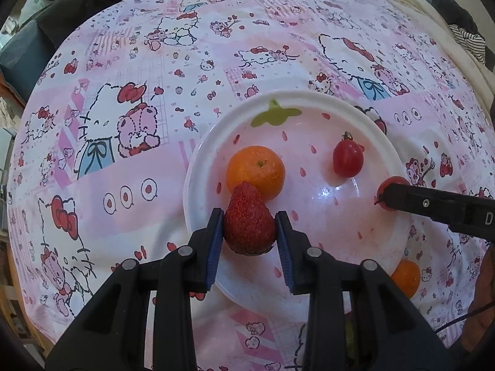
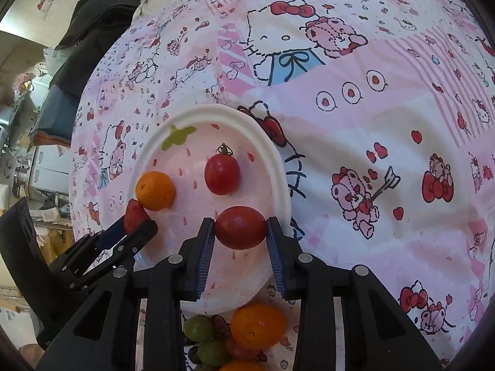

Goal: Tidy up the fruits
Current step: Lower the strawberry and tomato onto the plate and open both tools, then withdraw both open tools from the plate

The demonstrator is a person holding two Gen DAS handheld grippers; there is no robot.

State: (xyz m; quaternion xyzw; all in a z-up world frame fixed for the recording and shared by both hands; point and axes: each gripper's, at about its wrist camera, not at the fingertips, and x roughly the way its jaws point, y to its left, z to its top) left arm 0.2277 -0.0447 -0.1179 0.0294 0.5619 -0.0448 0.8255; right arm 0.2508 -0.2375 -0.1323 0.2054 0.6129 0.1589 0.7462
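Right wrist: tomato (image 2: 240, 227) near plate rim (image 2: 280, 167)

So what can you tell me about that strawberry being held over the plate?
The strawberry is deep red, dotted with seeds, broad at one end and tapering to a tip that points at the orange behind it, seemingly touching it. The left gripper is shut on it, blue pads pressing its sides. It sits over the near edge of the white plate. Whether it rests on the plate is unclear.
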